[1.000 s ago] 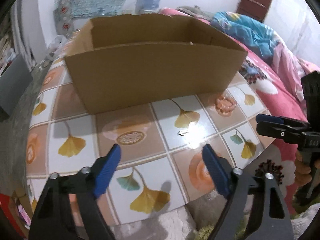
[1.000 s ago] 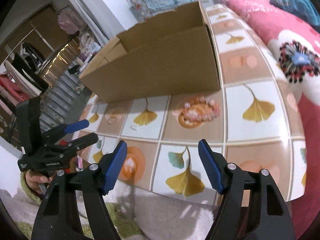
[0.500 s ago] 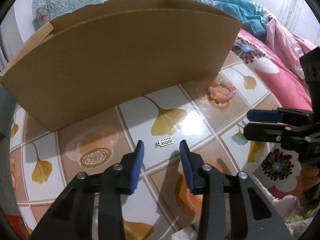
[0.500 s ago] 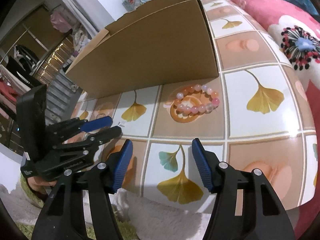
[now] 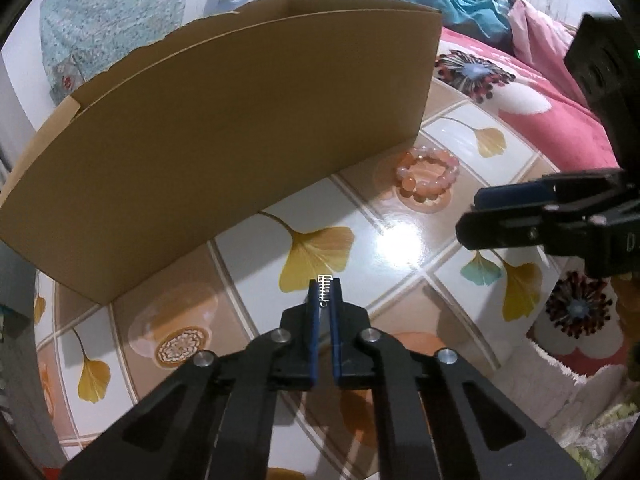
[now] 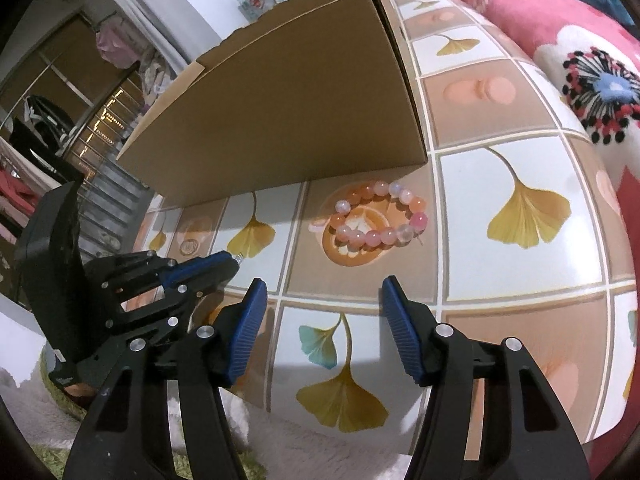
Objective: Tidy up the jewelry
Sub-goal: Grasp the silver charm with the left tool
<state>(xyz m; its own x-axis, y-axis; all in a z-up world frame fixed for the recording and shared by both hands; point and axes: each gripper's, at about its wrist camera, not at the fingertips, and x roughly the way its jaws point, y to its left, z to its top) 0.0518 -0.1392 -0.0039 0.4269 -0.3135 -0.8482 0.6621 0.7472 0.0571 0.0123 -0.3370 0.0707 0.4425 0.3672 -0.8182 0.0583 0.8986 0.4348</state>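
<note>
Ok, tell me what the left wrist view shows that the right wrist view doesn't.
Only the left wrist view shows the small silver charm plainly: ribbed, pinched between the left gripper pads. It also shows the blue-patterned cloth behind the box.

Only the right wrist view shows the right gripper with its jaws apart and nothing between them, plus the hanging clothes at left.

Both show the cardboard box, the pink bead bracelet on the ginkgo-tiled table, and the floral bedding.
</note>
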